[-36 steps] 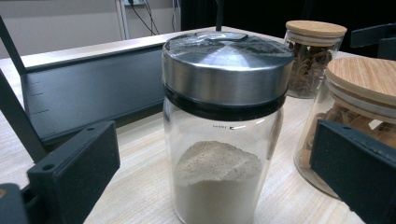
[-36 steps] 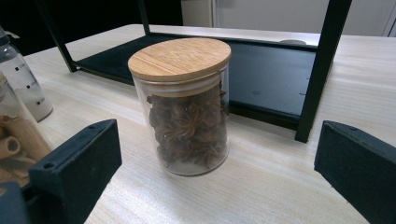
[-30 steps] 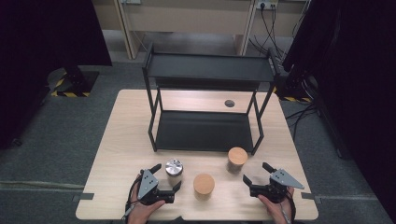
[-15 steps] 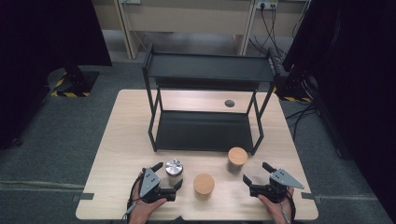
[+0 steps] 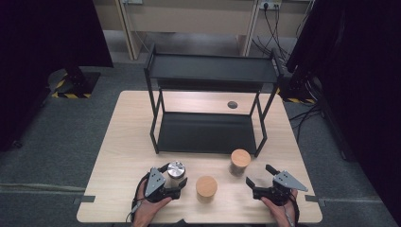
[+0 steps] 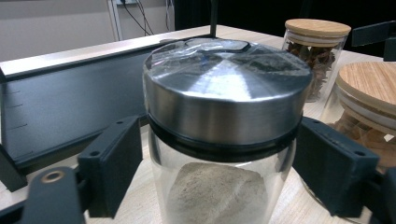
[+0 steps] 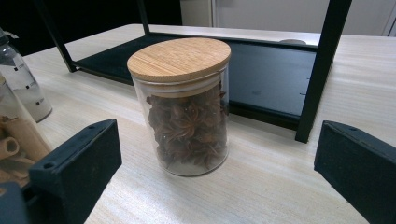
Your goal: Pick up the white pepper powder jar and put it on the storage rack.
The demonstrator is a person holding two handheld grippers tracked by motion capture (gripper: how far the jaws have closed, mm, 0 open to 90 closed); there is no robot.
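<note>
The left gripper [image 5: 176, 179] stood spread around the steel-lidded glass jar of pale powder [image 6: 224, 140], jaws just beside its sides, contact unclear. The right gripper [image 5: 259, 176] was spread and empty, near the wooden-lidded glass jar of star anise [image 7: 187, 107]. A third wooden-lidded jar [image 5: 206, 187] stood between them on the pale wooden table [image 5: 127, 142], before the black two-tier metal shelf [image 5: 210, 101].

1. In the left gripper view, the bottom edge cut off the base of the metal-lidded jar [image 6: 219, 154] standing between the spread jaws.
2. Right of that claw, the picture's edge cropped the cinnamon jar [image 6: 369, 107].
3. In the right gripper view, the left edge clipped a powder jar [image 7: 21, 79] left of the claw.
</note>
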